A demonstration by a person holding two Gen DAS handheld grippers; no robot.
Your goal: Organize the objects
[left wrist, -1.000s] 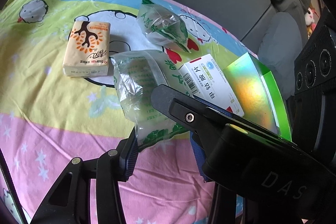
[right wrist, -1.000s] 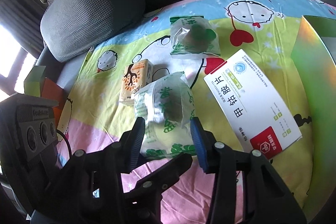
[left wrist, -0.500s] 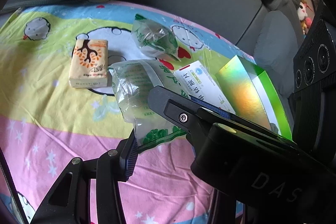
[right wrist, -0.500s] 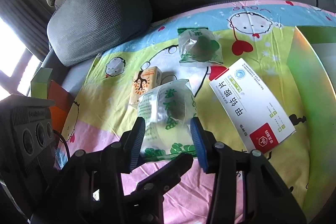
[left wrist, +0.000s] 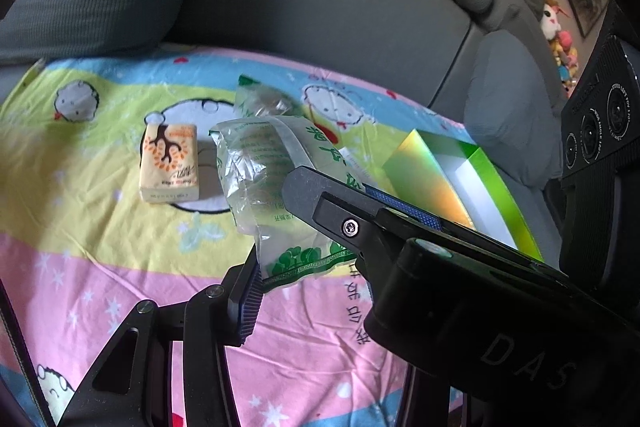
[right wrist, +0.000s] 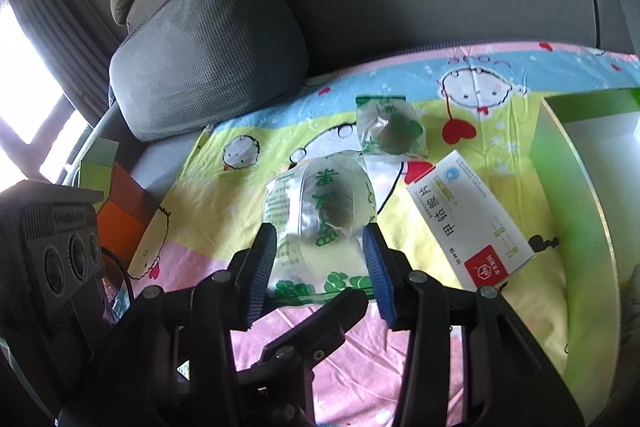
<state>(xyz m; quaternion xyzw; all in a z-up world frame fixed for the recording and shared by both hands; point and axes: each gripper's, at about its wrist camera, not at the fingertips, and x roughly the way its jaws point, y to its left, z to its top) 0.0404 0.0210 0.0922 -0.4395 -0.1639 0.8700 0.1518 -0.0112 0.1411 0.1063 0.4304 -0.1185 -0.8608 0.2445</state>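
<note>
Left wrist view: right gripper [left wrist: 298, 223] crosses the frame, fingers clamped on clear green-print pastry bag [left wrist: 272, 183], bag lifted off the cartoon bedsheet [left wrist: 80, 267]. Left gripper's own finger [left wrist: 246, 303] shows at lower left; its other finger is hidden, so its state cannot be told. Orange tissue pack [left wrist: 170, 163] lies left of the bag, second pastry bag [left wrist: 260, 101] behind it, iridescent green box [left wrist: 460, 183] to the right.

Right wrist view: right gripper [right wrist: 322, 259] pinches pastry bag [right wrist: 320, 211] between blue pads [right wrist: 378, 267]. White medicine box [right wrist: 468, 219] lies right, second pastry bag [right wrist: 390, 131] beyond, gray cushion [right wrist: 204, 55] behind.
</note>
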